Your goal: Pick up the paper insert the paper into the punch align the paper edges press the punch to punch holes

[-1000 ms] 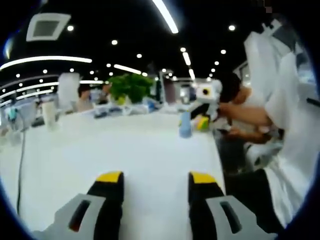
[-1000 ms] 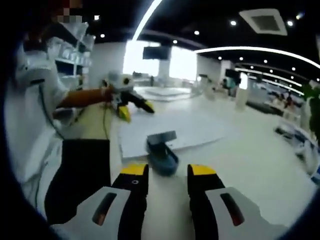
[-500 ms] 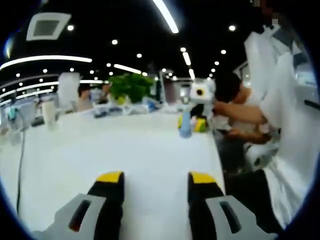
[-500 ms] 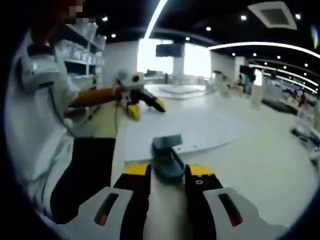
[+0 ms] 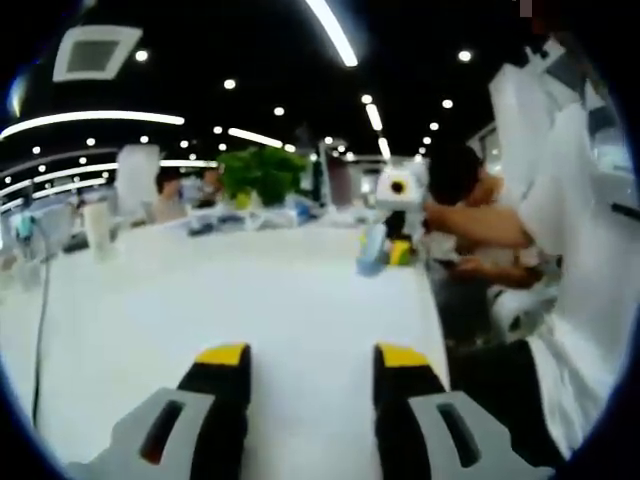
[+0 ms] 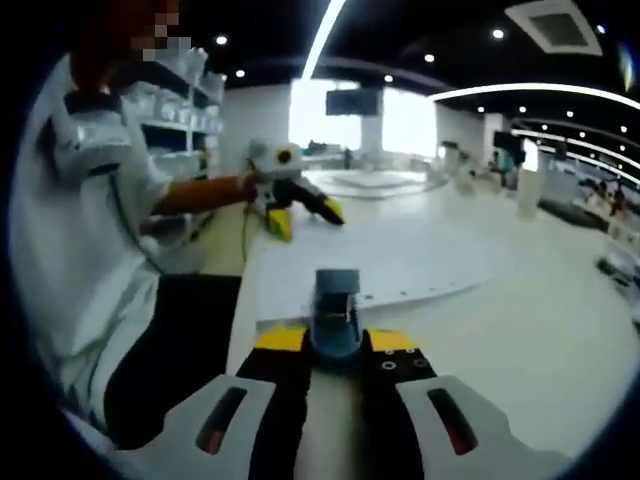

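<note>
White sheet of paper [image 6: 385, 262] lies flat on the white table [image 6: 540, 330]; at its 6 o'clock edge, the right gripper [image 6: 335, 341] clamps the blue hole punch [image 6: 335, 312]. Left gripper [image 5: 311, 353] hovers, jaws apart.

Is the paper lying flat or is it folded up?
Flat. The paper lies spread out on the white table, with the blue punch at its near edge.
</note>
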The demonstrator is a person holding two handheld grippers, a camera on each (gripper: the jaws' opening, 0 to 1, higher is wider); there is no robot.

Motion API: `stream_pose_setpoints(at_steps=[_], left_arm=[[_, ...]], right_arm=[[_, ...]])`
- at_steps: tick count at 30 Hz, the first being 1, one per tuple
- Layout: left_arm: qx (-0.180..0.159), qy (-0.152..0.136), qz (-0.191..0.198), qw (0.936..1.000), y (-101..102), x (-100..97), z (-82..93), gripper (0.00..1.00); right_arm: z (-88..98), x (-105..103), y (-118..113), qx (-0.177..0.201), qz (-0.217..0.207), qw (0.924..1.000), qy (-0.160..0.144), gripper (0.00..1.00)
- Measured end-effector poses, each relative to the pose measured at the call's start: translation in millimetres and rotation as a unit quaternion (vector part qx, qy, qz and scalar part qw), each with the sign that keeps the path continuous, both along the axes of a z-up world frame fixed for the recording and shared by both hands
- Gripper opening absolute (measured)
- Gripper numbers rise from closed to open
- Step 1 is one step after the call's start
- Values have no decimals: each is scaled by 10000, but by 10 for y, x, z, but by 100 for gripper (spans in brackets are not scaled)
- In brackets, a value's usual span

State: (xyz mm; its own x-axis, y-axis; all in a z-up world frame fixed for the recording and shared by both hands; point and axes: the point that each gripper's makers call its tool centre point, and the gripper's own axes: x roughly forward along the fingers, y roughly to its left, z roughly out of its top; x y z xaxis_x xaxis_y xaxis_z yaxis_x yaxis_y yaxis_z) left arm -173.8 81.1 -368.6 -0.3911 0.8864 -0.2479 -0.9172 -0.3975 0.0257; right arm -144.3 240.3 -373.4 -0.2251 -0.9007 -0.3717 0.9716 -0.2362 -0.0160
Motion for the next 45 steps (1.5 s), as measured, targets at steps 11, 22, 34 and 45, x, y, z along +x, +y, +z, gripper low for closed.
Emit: stream_pose_setpoints(at_steps=[11,22,34,45], left_arm=[[2,-28,10,10000,-4,-9,-4,50],[1,-6,31,10000,-1,-19,1,50],[2,10,16,10000,-1,-13,3,50],[-1,51,8,10000,0,-6,10,50]], right_arm=[[13,141,24,-74,239,9997,-25,23],[14,242,-7,-103,593,9981,-130,23],[28,234,-56,-125,871,9959,-203,23],[12,206,-38,-88,978,9948,-263,23]])
